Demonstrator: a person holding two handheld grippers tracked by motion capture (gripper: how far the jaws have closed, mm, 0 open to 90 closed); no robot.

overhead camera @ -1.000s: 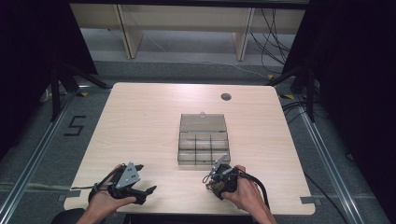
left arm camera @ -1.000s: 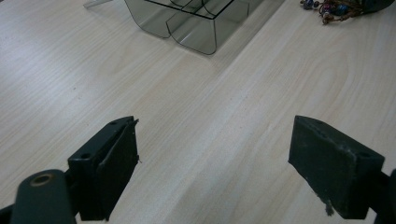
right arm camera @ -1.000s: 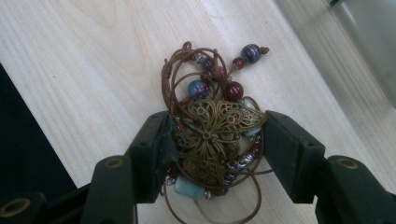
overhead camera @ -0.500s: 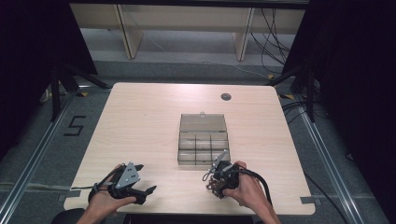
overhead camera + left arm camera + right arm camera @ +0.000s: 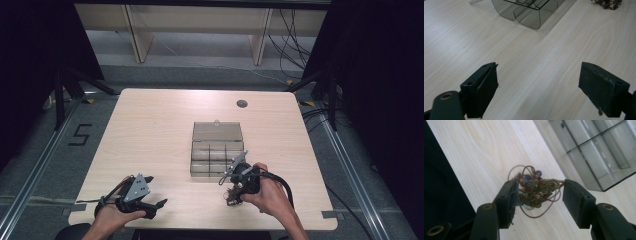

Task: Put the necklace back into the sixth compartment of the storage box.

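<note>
right gripper (image 5: 539, 192) fingers clamp a tangled brass wire ornament (image 5: 536, 191) over the table (image 5: 150, 130); left gripper (image 5: 539, 92) fingers gape wide, empty.

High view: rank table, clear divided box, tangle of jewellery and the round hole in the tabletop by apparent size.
1. Table, by far the largest.
2. Clear divided box.
3. Tangle of jewellery, held by the right gripper, and round hole: both look small and alike, so no ranking between them.
</note>
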